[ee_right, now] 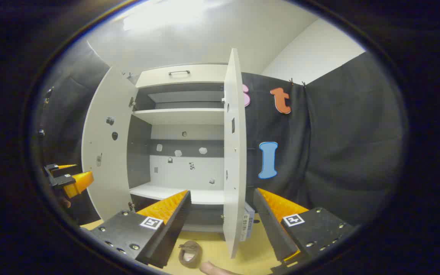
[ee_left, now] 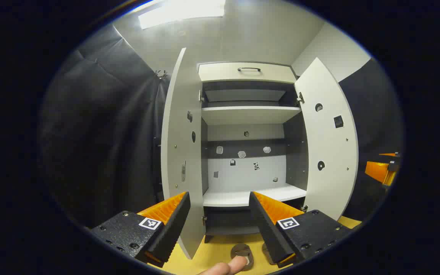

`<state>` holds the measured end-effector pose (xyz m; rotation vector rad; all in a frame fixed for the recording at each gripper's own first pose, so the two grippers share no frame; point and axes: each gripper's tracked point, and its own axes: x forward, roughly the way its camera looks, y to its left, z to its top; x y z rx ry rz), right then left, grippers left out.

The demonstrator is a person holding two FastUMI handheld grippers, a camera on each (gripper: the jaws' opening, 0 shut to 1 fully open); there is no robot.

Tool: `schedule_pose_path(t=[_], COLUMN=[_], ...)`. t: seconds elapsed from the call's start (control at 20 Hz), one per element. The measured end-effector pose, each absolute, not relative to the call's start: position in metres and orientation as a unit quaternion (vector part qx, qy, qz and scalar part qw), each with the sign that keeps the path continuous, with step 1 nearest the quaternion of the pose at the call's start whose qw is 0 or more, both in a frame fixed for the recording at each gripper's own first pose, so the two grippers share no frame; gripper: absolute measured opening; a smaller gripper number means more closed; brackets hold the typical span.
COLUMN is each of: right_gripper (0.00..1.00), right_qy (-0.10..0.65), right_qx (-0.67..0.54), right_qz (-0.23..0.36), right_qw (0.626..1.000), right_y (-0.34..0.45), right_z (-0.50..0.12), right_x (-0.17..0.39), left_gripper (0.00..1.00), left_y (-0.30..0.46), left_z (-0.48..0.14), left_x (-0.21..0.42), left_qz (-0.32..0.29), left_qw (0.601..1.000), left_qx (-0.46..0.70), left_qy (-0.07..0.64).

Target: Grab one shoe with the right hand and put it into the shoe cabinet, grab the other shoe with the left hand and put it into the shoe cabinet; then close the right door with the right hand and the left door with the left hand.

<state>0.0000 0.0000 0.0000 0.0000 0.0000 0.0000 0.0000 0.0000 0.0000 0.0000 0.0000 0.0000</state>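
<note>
The white shoe cabinet (ee_left: pixel 248 114) stands ahead with both doors swung wide: its left door (ee_left: pixel 178 152) and its right door (ee_left: pixel 329 145). A brown shoe (ee_left: pixel 241 252) lies on the yellow floor just before the cabinet's foot, a second shoe (ee_left: pixel 267 255) partly hidden beside it. My left gripper (ee_left: pixel 218 195) is open and holds nothing, above the shoes. My right gripper (ee_right: pixel 222 191) is open too, in front of the right door (ee_right: pixel 235 152), which I see edge-on; one shoe (ee_right: pixel 190 253) lies low between its fingers. The lower shelf (ee_right: pixel 174 194) is bare.
A person's fingertip (ee_left: pixel 229 266) pokes in beside the shoes. Black cloth (ee_right: pixel 338 152) hangs on both sides of the cabinet. A drawer with a dark handle (ee_left: pixel 248 69) tops the cabinet. The right gripper (ee_left: pixel 382 170) shows far right, the left gripper (ee_right: pixel 69 179) far left.
</note>
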Motion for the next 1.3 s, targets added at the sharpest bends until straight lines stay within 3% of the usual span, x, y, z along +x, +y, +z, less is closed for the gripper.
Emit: schedule_pose_path(t=[0.05,0.4,0.45,0.65,0.7,0.75,0.8,0.9,0.95,1.3], right_gripper=[0.98,0.98,0.94,0.94,0.98,0.94,0.98,0.98,0.94,0.98], right_qy=[-0.003,-0.007,-0.005,-0.002,-0.002,-0.004,-0.005,-0.005,-0.003,0.054], right_qx=[0.003,-0.005,-0.008,-0.016,-0.017,-0.019,-0.020,-0.021,-0.023,-0.066], right_qz=[0.000,0.011,0.011,0.018,0.019,0.020,0.019,0.020,0.022,0.047], right_qw=[1.000,1.000,1.000,1.000,1.000,1.000,1.000,1.000,0.999,0.995], right_y=[0.004,0.023,0.025,0.033,0.035,0.036,0.037,0.041,0.045,0.080], right_z=[0.003,0.005,0.004,0.001,0.000,0.001,0.001,-0.004,-0.008,-0.106], right_x=[0.001,0.001,0.002,0.005,0.006,0.007,0.007,0.009,0.011,0.037], left_gripper=[0.95,0.95,0.93,0.93,0.93,0.93,0.93,0.93,0.95,0.95], left_y=[0.002,0.013,0.014,0.017,0.019,0.020,0.021,0.024,0.025,0.034], left_z=[0.001,-0.005,-0.006,-0.009,-0.010,-0.011,-0.011,-0.013,-0.013,-0.017], left_x=[0.000,-0.009,-0.008,-0.006,-0.004,-0.003,-0.002,0.000,0.000,0.003], left_qz=[-0.001,-0.015,-0.015,-0.019,-0.019,-0.017,-0.018,-0.017,-0.018,-0.019], left_qw=[1.000,1.000,1.000,1.000,1.000,1.000,1.000,1.000,1.000,1.000], left_qx=[-0.002,-0.008,-0.008,-0.009,-0.008,-0.007,-0.006,-0.006,-0.008,-0.016], left_qy=[-0.003,-0.004,-0.002,-0.001,0.001,0.002,0.001,0.000,0.000,-0.001])
